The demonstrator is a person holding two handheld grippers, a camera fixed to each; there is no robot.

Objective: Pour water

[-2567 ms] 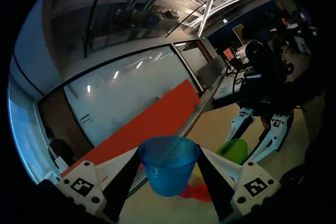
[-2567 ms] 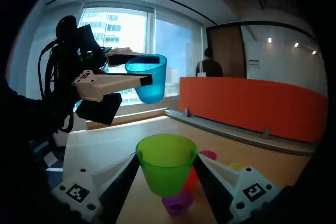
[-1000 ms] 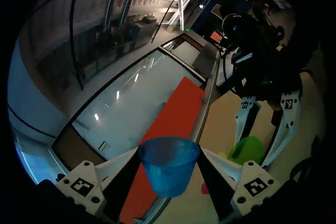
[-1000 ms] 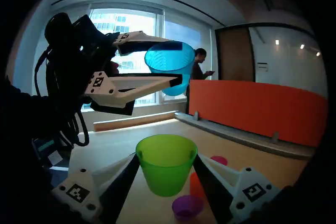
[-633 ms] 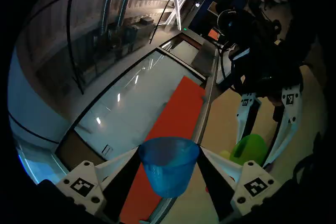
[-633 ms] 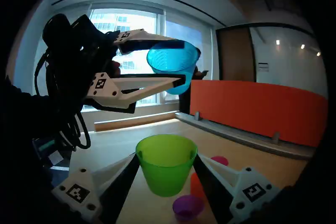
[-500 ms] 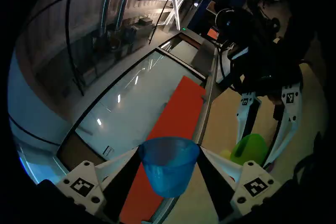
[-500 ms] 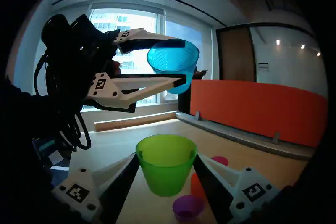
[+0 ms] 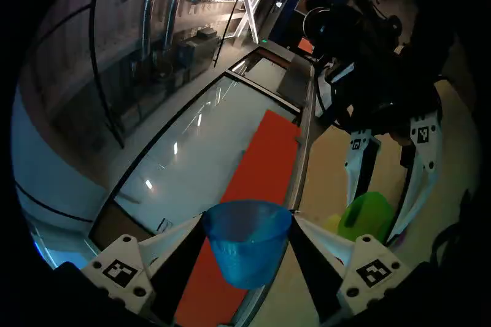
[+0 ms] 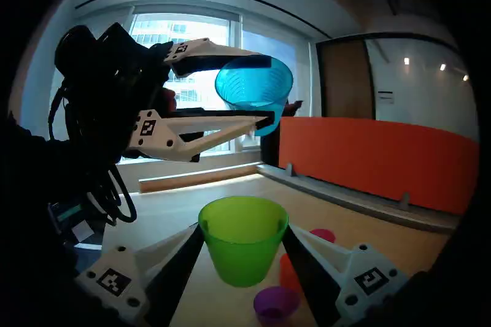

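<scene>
In the right gripper view, the left gripper (image 10: 271,91) is up at the left, both fingers pressed on the blue cup (image 10: 253,94). The cup is tipped with its mouth leaning towards the green cup (image 10: 243,247), which sits lower and nearer. The blue rim looks set a little off from directly above the green mouth, so a quick tilt could likely send water past the far lip onto the table (image 10: 153,216). It could also land among the small cups to the right. The tapered blue wall might also slip in so narrow a pinch as it turns.

The blue cup's inside shows ribbed rings, but whether it holds water cannot be told; no stream is visible. The green cup is clamped between the right gripper (image 10: 243,232) fingers above the table, and its contents are hidden by the wall. To the right stand a purple cup (image 10: 273,305), an orange cup (image 10: 288,272) and a pink cup (image 10: 319,235), their insides unclear
</scene>
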